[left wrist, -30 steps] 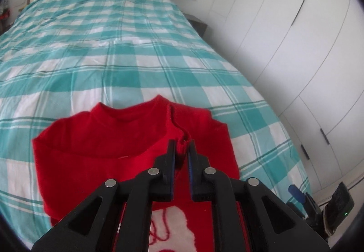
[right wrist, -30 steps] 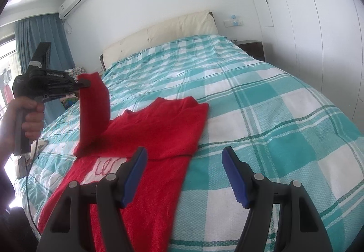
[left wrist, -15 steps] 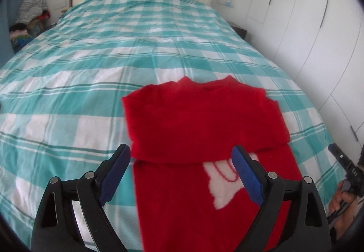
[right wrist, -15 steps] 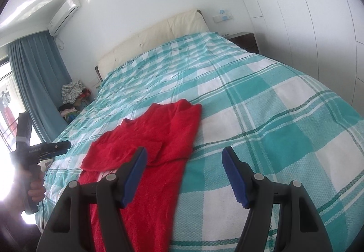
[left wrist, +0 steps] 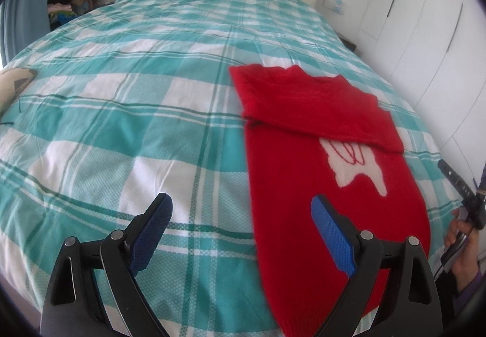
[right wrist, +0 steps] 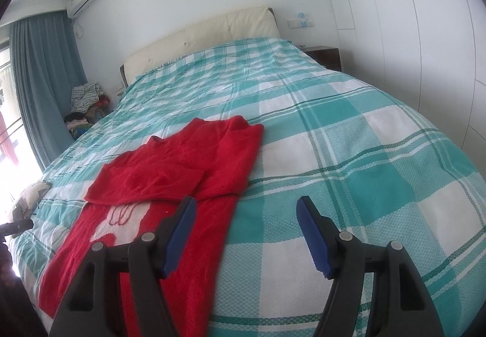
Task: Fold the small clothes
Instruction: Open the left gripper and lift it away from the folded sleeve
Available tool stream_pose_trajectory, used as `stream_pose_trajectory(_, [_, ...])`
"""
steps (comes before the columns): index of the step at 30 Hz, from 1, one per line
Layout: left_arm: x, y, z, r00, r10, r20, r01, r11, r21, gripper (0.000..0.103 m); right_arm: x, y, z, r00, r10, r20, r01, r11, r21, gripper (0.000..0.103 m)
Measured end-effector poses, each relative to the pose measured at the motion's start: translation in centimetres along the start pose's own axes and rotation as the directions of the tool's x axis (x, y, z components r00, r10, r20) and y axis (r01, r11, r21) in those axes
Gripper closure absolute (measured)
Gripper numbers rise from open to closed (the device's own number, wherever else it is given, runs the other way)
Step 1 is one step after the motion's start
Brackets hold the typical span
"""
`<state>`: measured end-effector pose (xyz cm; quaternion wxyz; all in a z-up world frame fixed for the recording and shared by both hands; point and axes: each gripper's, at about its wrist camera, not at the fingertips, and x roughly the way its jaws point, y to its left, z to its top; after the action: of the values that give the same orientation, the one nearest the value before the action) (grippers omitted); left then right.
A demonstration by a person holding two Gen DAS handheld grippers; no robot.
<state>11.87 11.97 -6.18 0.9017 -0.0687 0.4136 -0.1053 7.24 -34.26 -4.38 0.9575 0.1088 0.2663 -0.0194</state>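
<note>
Red sweater [left wrist: 306,182] lies flat on the bed [left wrist: 121,112], sleeves folded across the chest. Left hand-held gripper [left wrist: 241,233] spread, empty, beside the hem. Right hand-held gripper [right wrist: 243,233] spread, empty. Judged next: pinch hem corners, fold upward.

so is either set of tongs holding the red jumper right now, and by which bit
Nothing is held. The left tongs and the right tongs both stand open above the bed, and the red knitted jumper lies flat on the teal checked bedspread, sleeves folded in.
</note>
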Motion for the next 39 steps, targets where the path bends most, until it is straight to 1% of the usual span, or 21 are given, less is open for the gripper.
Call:
stream_pose_trajectory(5, [0.9,-0.4,-2.2,0.999,-0.012,-0.039,0.011,1.0,-0.017,0.009,-0.3,0.5,0.0,1.0,0.012,0.018,-0.011,1.0,-0.028,0.035])
stream_pose_trajectory(9, [1.3,0.0,-3.8,0.999,-0.015,-0.032,0.013,0.999,-0.035,0.009,-0.6,1.1,0.1,0.999,0.026,0.023,-0.025,0.999,-0.048,0.035])
stream_pose_trajectory(12, [1.2,0.4,-4.3,1.0,0.001,-0.007,-0.002,0.999,-0.049,0.009,-1.0,1.3,0.1,0.999,0.037,0.032,-0.035,0.998,-0.053,0.035])
stream_pose_trajectory(18, [0.3,0.9,-4.2,0.999,0.028,0.043,-0.027,0.999,-0.036,0.009,-0.8,1.7,-0.6,1.0,0.015,0.015,-0.014,0.998,-0.062,0.035])
stream_pose_trajectory(24, [0.2,2.0,-4.0,0.999,0.007,0.045,-0.003,0.996,-0.094,0.009,-0.4,2.2,-1.4,1.0,0.006,-0.01,-0.007,0.996,-0.087,0.035])
stream_pose_trajectory(27, [0.0,2.0,-4.0,0.999,0.01,0.053,-0.005,0.995,-0.097,0.009,-0.3,2.7,-1.6,1.0,0.009,-0.016,-0.011,0.994,-0.106,0.035])
stream_pose_trajectory(31, [0.1,2.0,-4.1,0.999,0.013,0.045,-0.009,0.996,-0.093,0.009,-0.4,3.0,-1.7,1.0,0.016,-0.013,-0.017,0.993,-0.119,0.035])
stream_pose_trajectory(39, [0.3,2.1,-4.0,0.999,0.014,0.037,-0.011,0.995,-0.099,0.009,-0.4,3.0,-1.7,1.0,0.018,-0.015,-0.02,0.994,-0.104,0.035])
